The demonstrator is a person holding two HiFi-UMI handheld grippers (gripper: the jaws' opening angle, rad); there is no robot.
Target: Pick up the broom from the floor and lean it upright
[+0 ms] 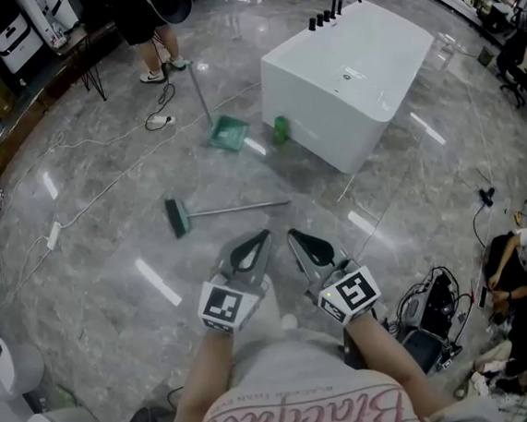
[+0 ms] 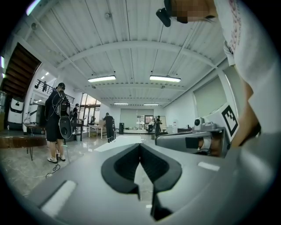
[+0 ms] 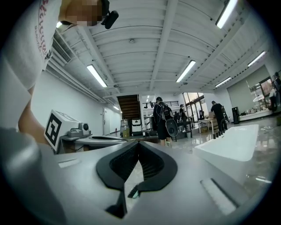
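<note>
both grippers held level above the floor, pre-grasp. the left gripper (image 1: 262, 237) has its jaws clenched tip to tip with nothing between them, as its own view confirms (image 2: 140, 147); the right gripper (image 1: 293, 235) is likewise clenched and empty (image 3: 137, 145). the broom (image 1: 231, 208) lies flat on the floor (image 1: 114, 294) just ahead of and below both pairs of jaws, its thin handle running crosswise to them, the green head out beyond the left jaws' outer side and the free end ahead of the right jaws. further ahead of the right jaws stands a white bathtub (image 1: 348, 77), with a green dustpan (image 1: 228, 132) ahead of the left jaws. from my seat i judge the hazards as follows: the jaws must part before descending, or their tips will nudge the handle and roll it across the glossy floor; a grasp taken far from the head would let that heavier end swing and twist the handle in the pads; and a handle leaned on the tub's smooth wall may slide, since the polished floor gives the bristles little hold.
</note>
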